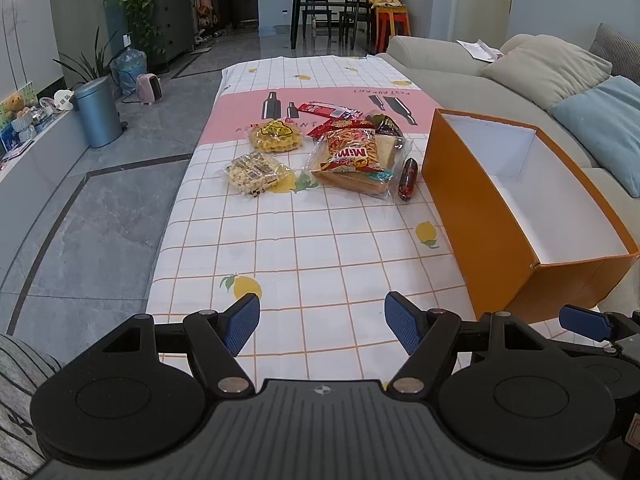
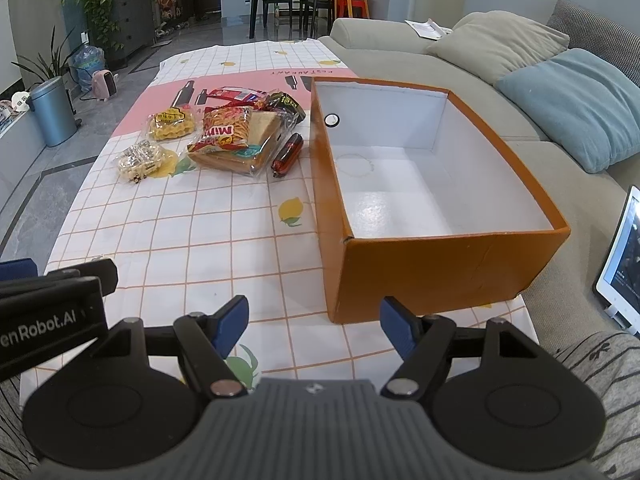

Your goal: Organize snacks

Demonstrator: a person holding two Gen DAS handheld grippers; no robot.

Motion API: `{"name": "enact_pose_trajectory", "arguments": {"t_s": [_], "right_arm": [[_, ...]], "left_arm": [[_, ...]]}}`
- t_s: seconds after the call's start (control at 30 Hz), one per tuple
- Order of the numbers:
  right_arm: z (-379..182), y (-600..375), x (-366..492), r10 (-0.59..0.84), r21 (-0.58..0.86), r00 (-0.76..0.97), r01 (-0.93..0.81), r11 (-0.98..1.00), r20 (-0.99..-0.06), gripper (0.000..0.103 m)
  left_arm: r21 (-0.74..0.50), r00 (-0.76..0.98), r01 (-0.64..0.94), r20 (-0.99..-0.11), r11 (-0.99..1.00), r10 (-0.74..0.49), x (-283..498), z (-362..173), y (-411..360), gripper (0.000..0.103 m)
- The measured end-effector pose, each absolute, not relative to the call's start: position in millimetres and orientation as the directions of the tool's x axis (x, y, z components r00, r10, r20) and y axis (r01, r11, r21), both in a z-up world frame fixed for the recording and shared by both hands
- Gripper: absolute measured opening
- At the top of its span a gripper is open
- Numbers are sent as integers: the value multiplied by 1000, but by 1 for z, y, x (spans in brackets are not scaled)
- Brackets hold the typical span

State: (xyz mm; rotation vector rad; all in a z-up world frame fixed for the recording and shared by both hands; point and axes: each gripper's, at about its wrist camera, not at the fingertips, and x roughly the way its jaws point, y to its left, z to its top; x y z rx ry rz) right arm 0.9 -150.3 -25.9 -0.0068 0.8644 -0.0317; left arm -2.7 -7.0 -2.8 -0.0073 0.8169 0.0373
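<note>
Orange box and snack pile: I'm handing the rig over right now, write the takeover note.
Left gripper: open, empty, low over the near end of the tablecloth.
Right gripper: open, empty, just short of the orange box.
Snacks all lie in a cluster left of the box: waffle pack, popcorn-like bag, red Mimi chips bag resting on the bagged bread, sausage nearest the box, red and dark wrappers behind.
Done: nothing; the box holds no snacks.
Left: move every snack into the box.
</note>
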Motion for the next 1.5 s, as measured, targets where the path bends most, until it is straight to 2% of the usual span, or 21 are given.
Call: {"name": "enact_pose_trajectory", "arguments": {"t_s": [0.7,0.93,1.23,1.5], "right_arm": [[-28,-150,1,-32,-20,642,25,999,-766,71],[-30,-150,4,-11,-1,626,17,1000,-780,65],[-31,-150,3,-3,8,621,14,1000,-784,65],[-8,-152,14,31,50,671,10,999,-741,65]], "left_arm": [[-6,671,-38,-741,999,21,-1,-7,-6,84],[2,658,-38,-752,999,27,2,-8,-6,84],[-14,642,-43,-767,999,17,3,-6,-2,84],[10,679,-87,-731,996,67,24,18,14,84]]}}
